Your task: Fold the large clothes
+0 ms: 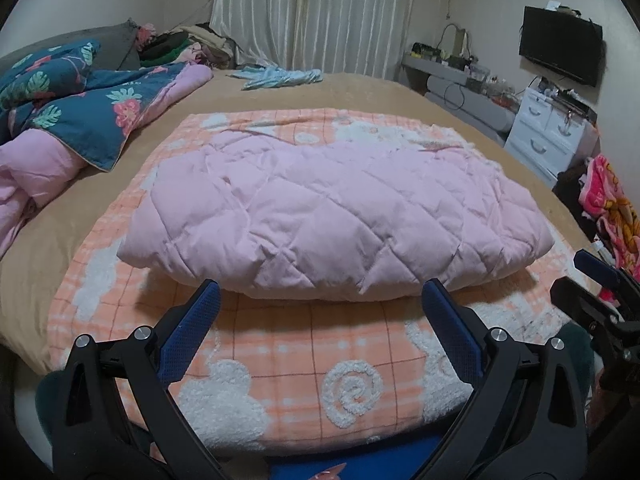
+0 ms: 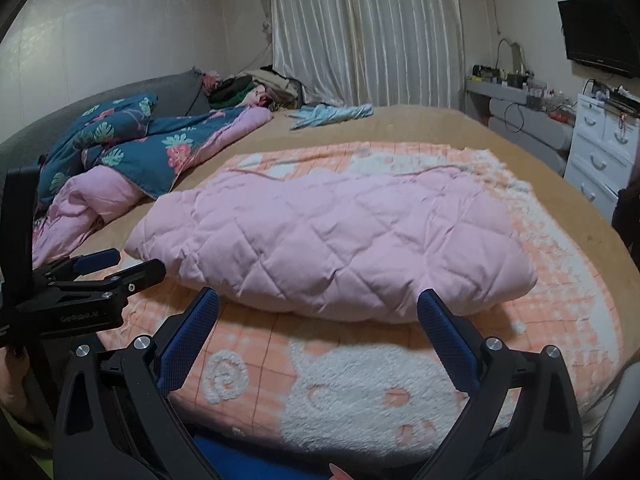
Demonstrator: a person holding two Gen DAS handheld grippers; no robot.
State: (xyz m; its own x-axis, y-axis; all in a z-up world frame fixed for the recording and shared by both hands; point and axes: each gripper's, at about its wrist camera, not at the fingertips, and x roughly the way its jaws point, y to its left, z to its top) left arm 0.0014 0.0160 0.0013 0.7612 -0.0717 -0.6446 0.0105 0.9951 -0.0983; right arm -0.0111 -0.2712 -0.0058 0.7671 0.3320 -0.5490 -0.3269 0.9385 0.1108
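Note:
A pink quilted garment (image 1: pixel 332 208) lies folded into a thick bundle on an orange-and-white checked blanket (image 1: pixel 280 364) on the bed; it also shows in the right wrist view (image 2: pixel 340 236), on the same blanket (image 2: pixel 352 392). My left gripper (image 1: pixel 320 294) is open and empty, its fingertips just short of the bundle's near edge. My right gripper (image 2: pixel 319 300) is open and empty, also just short of that edge. The right gripper shows at the right edge of the left wrist view (image 1: pixel 596 280), and the left gripper at the left of the right wrist view (image 2: pixel 116 268).
A tan bedspread (image 1: pixel 360 92) covers the bed. A teal floral quilt with pink lining (image 1: pixel 80 112) is heaped at the left. A light blue cloth (image 1: pixel 280 76) lies at the far side. White drawers (image 1: pixel 552 132) and a wall television (image 1: pixel 560 50) stand at the right.

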